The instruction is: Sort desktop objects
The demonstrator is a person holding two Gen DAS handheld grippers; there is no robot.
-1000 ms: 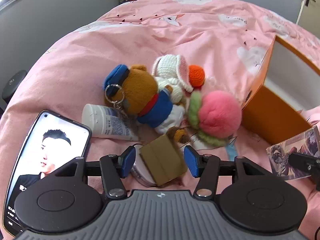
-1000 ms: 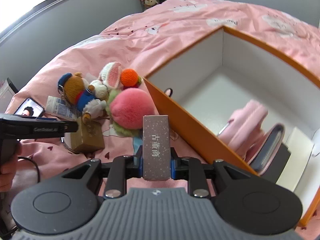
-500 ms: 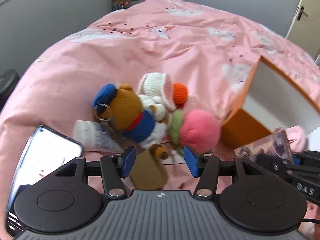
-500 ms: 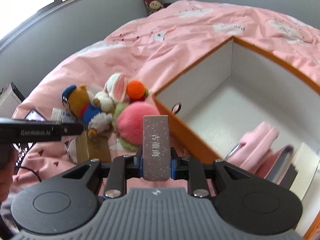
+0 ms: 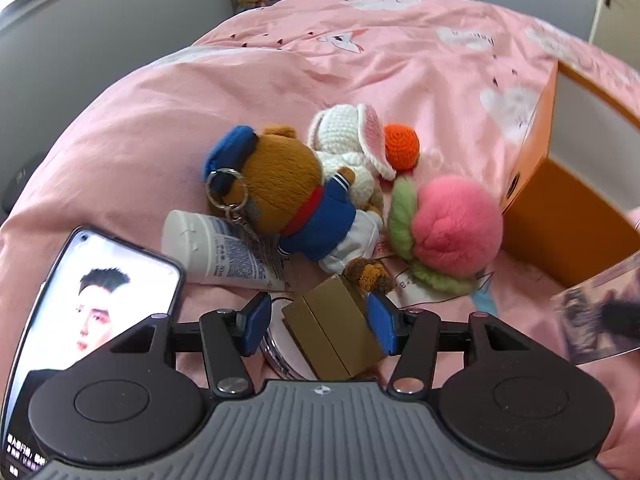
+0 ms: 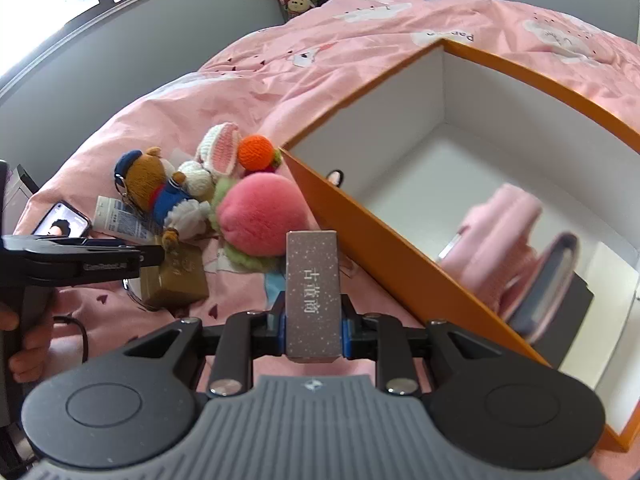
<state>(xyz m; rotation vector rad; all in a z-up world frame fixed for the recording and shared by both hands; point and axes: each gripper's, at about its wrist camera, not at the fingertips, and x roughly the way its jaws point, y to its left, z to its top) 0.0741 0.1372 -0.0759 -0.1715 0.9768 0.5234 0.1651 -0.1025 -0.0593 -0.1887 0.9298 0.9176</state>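
A: Your left gripper [image 5: 316, 322] jaws stand wide around the brown box [image 5: 332, 330] on the bed [image 5: 120, 152], not pressing it.

B: And your right gripper [image 6: 314, 330] clamps the speckled box [image 6: 314, 296] beside the orange bin [image 6: 384, 248].

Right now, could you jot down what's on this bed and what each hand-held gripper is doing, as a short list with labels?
surface: pink bedspread
left hand-held gripper: open, its pads on either side of a small brown box, not pressing it
right hand-held gripper: shut on a speckled grey box
container: orange box, open, white inside, pink items in it
toys: bear, white rabbit, pink plush ball
other: phone, white tube
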